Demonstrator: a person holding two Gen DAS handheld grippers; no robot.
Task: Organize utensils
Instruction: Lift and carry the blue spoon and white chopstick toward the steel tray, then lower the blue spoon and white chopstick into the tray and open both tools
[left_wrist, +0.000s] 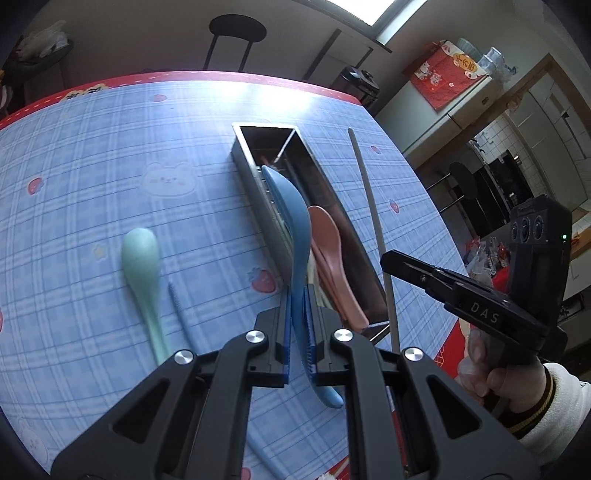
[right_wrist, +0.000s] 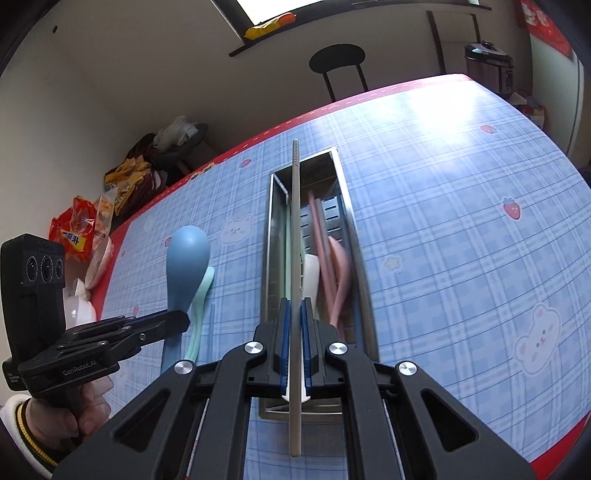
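A long steel utensil box (left_wrist: 258, 199) lies on the blue checked tablecloth, also in the right wrist view (right_wrist: 271, 236). It holds a pink spoon (left_wrist: 327, 243) (right_wrist: 341, 273), pink chopsticks (right_wrist: 319, 236) and a white spoon (right_wrist: 311, 273). My left gripper (left_wrist: 298, 325) is shut on a blue spoon (left_wrist: 291, 206) held above the box's near end; it shows too in the right wrist view (right_wrist: 184, 266). My right gripper (right_wrist: 295, 332) is shut on a beige chopstick (right_wrist: 295, 236) over the box, seen also in the left wrist view (left_wrist: 373, 218). A green spoon (left_wrist: 142, 273) (right_wrist: 199, 295) lies left of the box.
A thin blue stick (left_wrist: 177, 299) lies beside the green spoon. Snack bags (right_wrist: 79, 232) and bowls sit off the table's left edge. A black stool (left_wrist: 236, 37) stands behind the table, and a rice cooker (right_wrist: 491, 66) at the back.
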